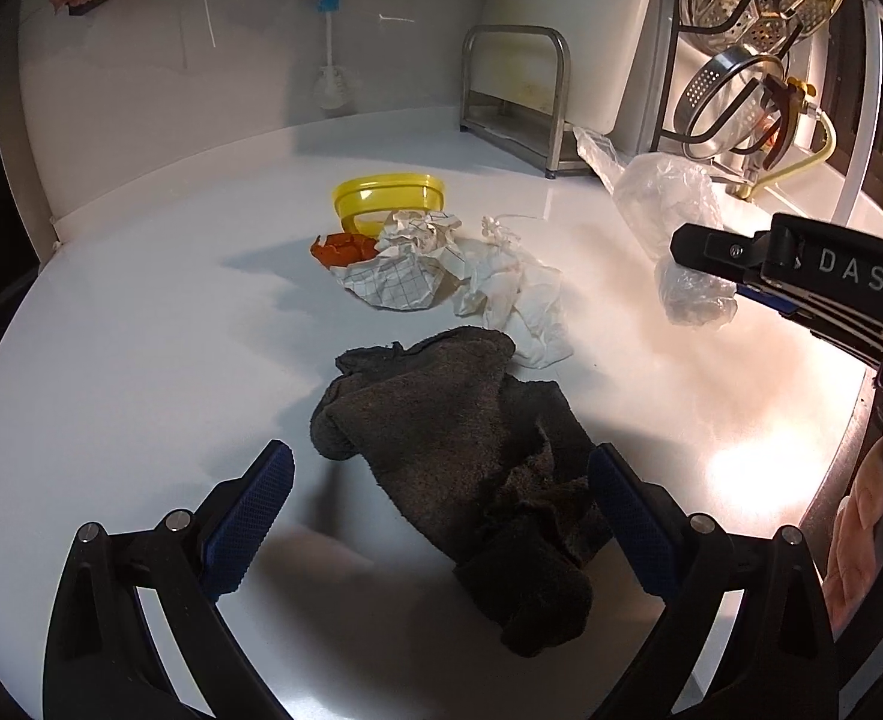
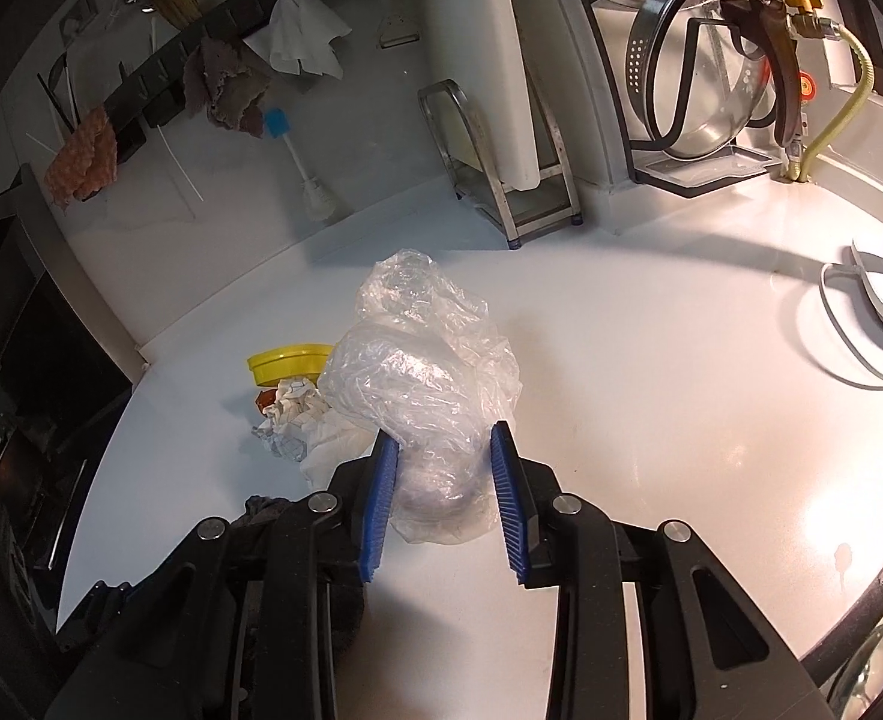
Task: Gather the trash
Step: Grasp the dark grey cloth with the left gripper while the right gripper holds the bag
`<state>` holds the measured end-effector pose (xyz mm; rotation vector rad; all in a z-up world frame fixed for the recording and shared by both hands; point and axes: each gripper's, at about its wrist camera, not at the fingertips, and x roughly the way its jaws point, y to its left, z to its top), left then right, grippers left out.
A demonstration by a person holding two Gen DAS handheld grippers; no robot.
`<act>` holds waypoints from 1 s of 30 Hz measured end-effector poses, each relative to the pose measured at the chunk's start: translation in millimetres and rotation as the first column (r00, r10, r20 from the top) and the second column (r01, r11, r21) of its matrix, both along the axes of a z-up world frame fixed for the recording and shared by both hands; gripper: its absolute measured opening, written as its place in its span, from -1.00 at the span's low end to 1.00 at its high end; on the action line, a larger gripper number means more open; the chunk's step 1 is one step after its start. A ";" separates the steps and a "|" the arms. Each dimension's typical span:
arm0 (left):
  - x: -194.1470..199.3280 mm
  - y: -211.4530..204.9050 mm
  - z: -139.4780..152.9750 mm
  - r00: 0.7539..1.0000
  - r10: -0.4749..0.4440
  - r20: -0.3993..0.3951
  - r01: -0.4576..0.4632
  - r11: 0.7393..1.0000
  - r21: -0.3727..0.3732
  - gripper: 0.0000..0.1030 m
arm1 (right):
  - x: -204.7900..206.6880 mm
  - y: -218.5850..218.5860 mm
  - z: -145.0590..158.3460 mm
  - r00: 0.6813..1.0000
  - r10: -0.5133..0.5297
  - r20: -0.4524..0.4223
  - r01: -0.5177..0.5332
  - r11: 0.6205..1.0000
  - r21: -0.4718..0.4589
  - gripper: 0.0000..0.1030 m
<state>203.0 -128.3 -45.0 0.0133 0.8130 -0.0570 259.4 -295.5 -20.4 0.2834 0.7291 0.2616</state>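
Clear crinkled plastic, a bag [image 2: 423, 372], lies on the white surface [image 2: 651, 420], and the right gripper [image 2: 441, 498] has its blue pads on either side of the bag's near end; the left pad looks to touch the plastic, but whether the right one does is hard to tell, so the jaws read as spread around it rather than pinching. From the left wrist view the same bag [image 1: 675, 222] sits at the right, with the right gripper [image 1: 735, 282] reaching in beside it; the left gripper [image 1: 441, 516] is spread wide above a dark grey cloth [image 1: 465, 468], whose near folds lie between its pads. Beyond the cloth lie a white tissue [image 1: 519, 294], a crumpled grid-lined paper [image 1: 405, 264] and an orange scrap [image 1: 345, 249], all bunched together just in front of a yellow lid [image 1: 390, 195]; a metal rack [image 1: 516, 96] stands against the wall behind.
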 end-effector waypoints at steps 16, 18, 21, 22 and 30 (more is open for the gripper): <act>4.0 -12.2 -10.3 0.998 -0.037 -0.051 0.036 0.999 -0.024 0.23 | -2.3 -3.2 2.7 1.000 -0.004 0.009 0.004 1.000 0.021 -0.41; 2.8 -13.6 -10.3 0.998 -0.044 -0.049 0.042 0.999 -0.027 0.11 | -2.8 -3.4 3.5 1.000 -0.005 0.012 0.005 1.000 0.023 -0.41; 0.4 -13.7 -10.0 0.998 -0.054 -0.042 0.053 0.998 -0.038 -0.16 | -3.1 -4.8 4.5 1.000 -0.010 0.017 0.010 1.000 0.024 -0.41; -0.3 -13.8 -9.4 0.998 -0.053 -0.035 0.052 0.998 -0.032 -0.25 | -3.3 -5.0 5.0 1.000 -0.012 0.019 0.012 1.000 0.023 -0.41; -5.8 -12.7 -2.1 0.999 -0.050 0.011 0.050 0.999 0.001 -0.54 | -6.3 -1.0 10.3 0.999 -0.022 0.046 0.023 1.000 -0.011 -0.41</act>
